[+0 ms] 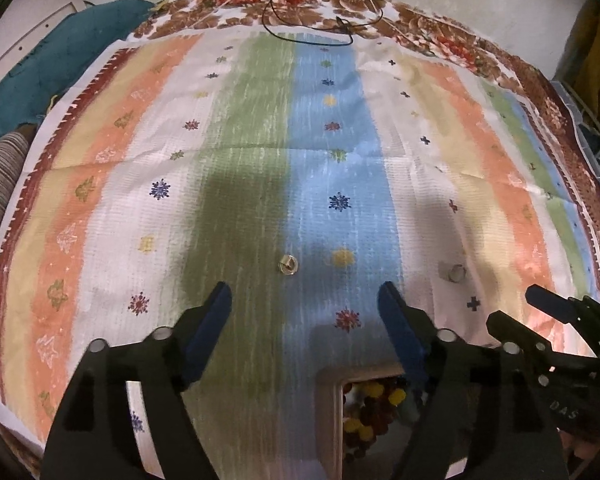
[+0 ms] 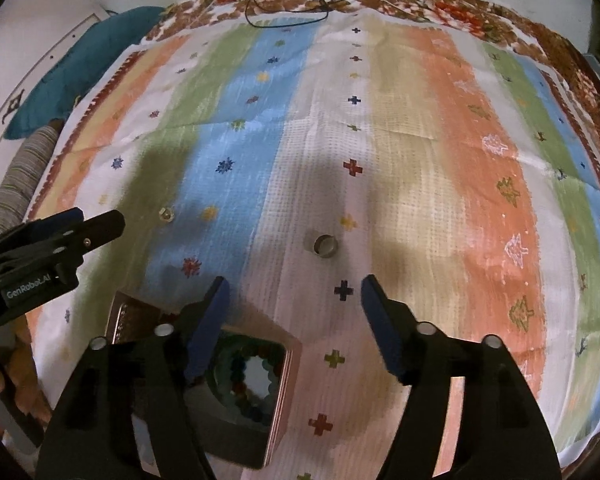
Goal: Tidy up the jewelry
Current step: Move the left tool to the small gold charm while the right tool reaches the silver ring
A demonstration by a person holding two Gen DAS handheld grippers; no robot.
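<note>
A small gold ring (image 1: 287, 265) lies on the striped cloth, just ahead of my left gripper (image 1: 306, 292), whose blue-padded jaws stand open with nothing between them. A wider silver ring (image 2: 325, 245) lies on a white stripe ahead of my right gripper (image 2: 294, 286), also open and empty. The silver ring (image 1: 455, 272) shows to the right in the left wrist view, and the gold ring (image 2: 166, 213) at the left in the right wrist view. Below the grippers sits an open jewelry box (image 2: 288, 364) holding a beaded bracelet (image 2: 244, 380); the box's edge (image 1: 332, 408) and beads (image 1: 370, 412) also show from the left.
The striped cloth (image 1: 260, 120) covers a floral-bordered table. A thin black cord (image 1: 300, 20) lies at the far edge. A teal cushion (image 1: 60, 64) and a striped roll (image 1: 0, 184) lie at the far left. A hand (image 2: 4, 384) holds the left gripper's body (image 2: 40, 256).
</note>
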